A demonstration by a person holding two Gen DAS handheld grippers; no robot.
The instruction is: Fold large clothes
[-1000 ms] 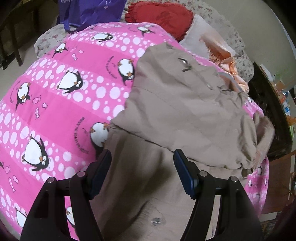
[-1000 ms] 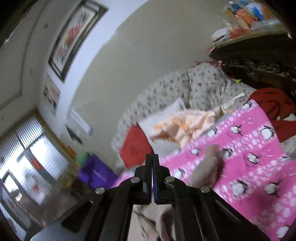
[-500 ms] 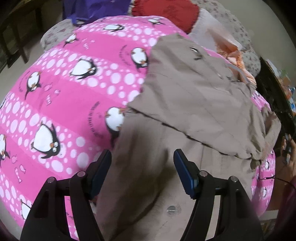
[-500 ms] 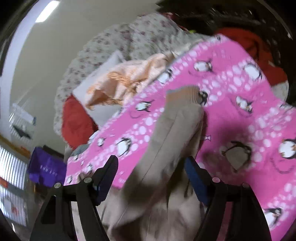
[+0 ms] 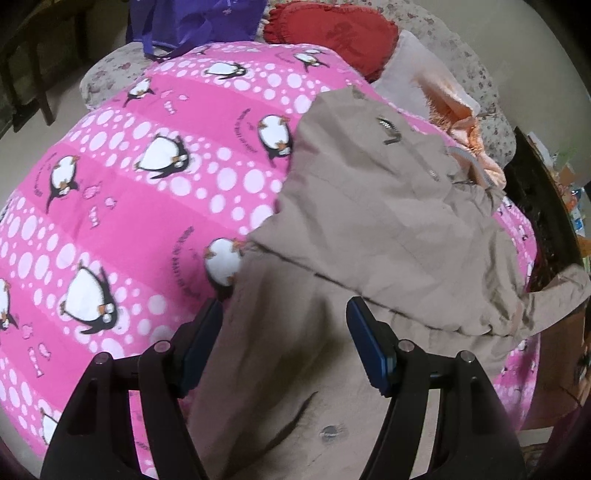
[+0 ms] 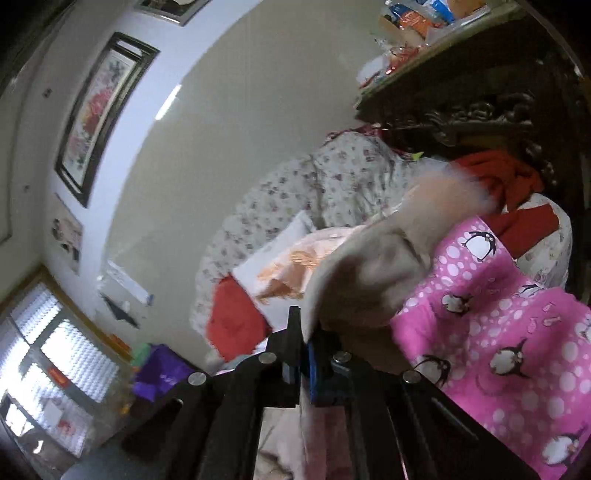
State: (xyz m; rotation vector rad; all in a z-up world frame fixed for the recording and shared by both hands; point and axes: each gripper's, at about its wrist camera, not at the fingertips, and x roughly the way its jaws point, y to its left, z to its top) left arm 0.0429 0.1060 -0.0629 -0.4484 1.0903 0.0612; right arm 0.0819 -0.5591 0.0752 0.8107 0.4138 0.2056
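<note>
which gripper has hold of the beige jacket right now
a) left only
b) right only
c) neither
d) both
b: the right gripper is shut with a fold of the beige jacket pinched and lifted between its fingers, while the left gripper is open above the cloth, gripping nothing.

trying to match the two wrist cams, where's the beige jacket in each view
Left wrist: the beige jacket fills centre and right, spread on the pink penguin blanket, beneath the open left gripper.
Right wrist: a raised, blurred fold of it sits at centre, pinched in the shut right gripper.
Shared landmark: the red cushion.
</note>
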